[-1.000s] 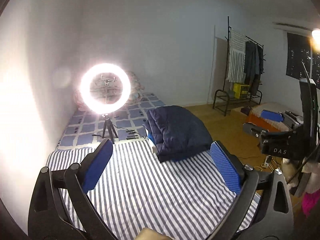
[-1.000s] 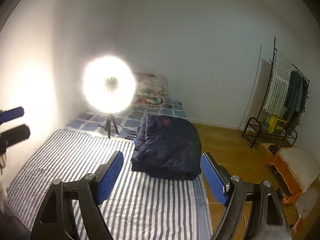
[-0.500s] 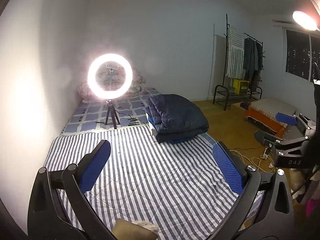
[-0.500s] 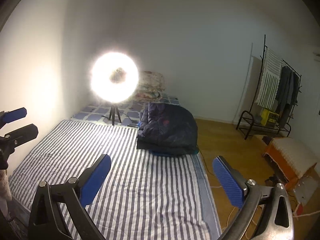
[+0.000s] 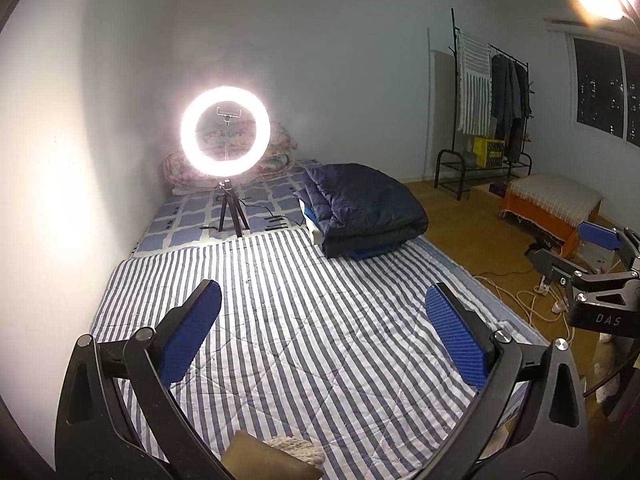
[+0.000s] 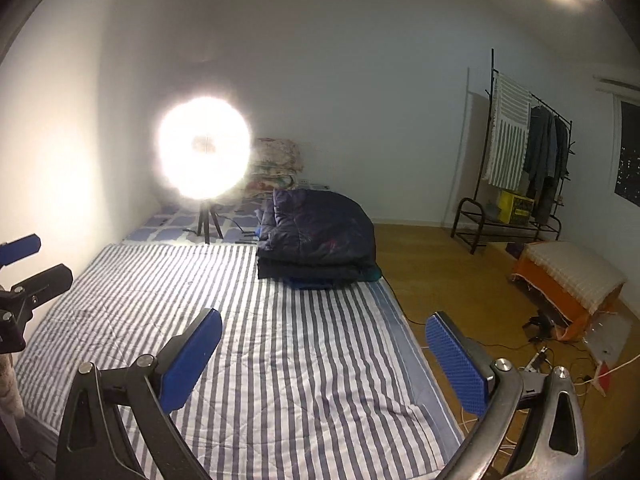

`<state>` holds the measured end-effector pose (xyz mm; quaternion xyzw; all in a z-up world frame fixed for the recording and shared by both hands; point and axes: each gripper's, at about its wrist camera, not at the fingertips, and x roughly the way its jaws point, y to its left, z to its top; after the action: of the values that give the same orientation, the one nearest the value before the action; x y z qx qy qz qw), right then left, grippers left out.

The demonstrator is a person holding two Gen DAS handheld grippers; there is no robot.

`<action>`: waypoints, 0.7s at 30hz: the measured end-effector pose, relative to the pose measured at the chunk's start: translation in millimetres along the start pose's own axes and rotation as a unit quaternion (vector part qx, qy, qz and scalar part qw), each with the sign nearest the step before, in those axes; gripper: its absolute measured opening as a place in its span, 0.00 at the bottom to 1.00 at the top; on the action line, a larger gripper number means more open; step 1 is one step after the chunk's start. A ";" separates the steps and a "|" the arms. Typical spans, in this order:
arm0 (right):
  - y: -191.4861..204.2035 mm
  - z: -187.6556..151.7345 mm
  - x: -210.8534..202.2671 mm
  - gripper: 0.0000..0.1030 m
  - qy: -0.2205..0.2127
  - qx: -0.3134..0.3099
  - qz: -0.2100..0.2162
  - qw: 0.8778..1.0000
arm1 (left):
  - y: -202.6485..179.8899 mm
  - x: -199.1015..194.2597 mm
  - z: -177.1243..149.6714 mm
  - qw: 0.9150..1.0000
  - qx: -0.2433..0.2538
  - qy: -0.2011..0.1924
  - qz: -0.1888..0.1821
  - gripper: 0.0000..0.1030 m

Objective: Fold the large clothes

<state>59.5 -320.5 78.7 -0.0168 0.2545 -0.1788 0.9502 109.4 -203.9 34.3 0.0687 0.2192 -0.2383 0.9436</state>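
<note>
The dark blue padded coat (image 5: 362, 210) already lies folded at the far end of the striped bed cover (image 5: 304, 344) (folding looks finished). Left tool (image 5: 324, 344) and right tool (image 6: 324, 356) are spread, holding nothing.

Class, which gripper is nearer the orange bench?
Right. The right gripper hangs over the striped quilt's floor-side edge toward the orange bench; the left gripper is over the quilt's wall side.

Folded jacket (image 5: 362, 210) at far right edge of mattress (image 5: 304, 332). Left of jacket: ring light (image 5: 225, 130) on tripod. Behind ring light, against wall: pillows (image 5: 276, 148). Right of jacket, across floor: clothes rack (image 5: 490, 108); nearer, stool (image 5: 552, 204). Before jacket: striped quilt (image 6: 256, 320) spread flat over mattress.
</note>
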 end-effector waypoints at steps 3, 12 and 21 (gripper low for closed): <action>3.9 -4.8 0.2 1.00 0.006 -0.006 -0.006 1.000 | -2.1 3.4 -1.7 1.000 0.003 0.004 -0.002 1.00; 7.6 -3.9 -3.7 1.00 0.003 -0.007 -0.007 1.000 | -1.4 2.5 -1.8 1.000 0.002 0.003 -0.002 1.00; 10.4 -4.5 -3.3 1.00 0.001 -0.010 -0.005 1.000 | 4.4 4.6 -1.6 1.000 -0.001 0.003 0.001 1.00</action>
<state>58.1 -309.3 75.1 -0.0273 0.2571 -0.1805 0.9490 114.6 -201.6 30.9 0.0692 0.2221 -0.2372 0.9432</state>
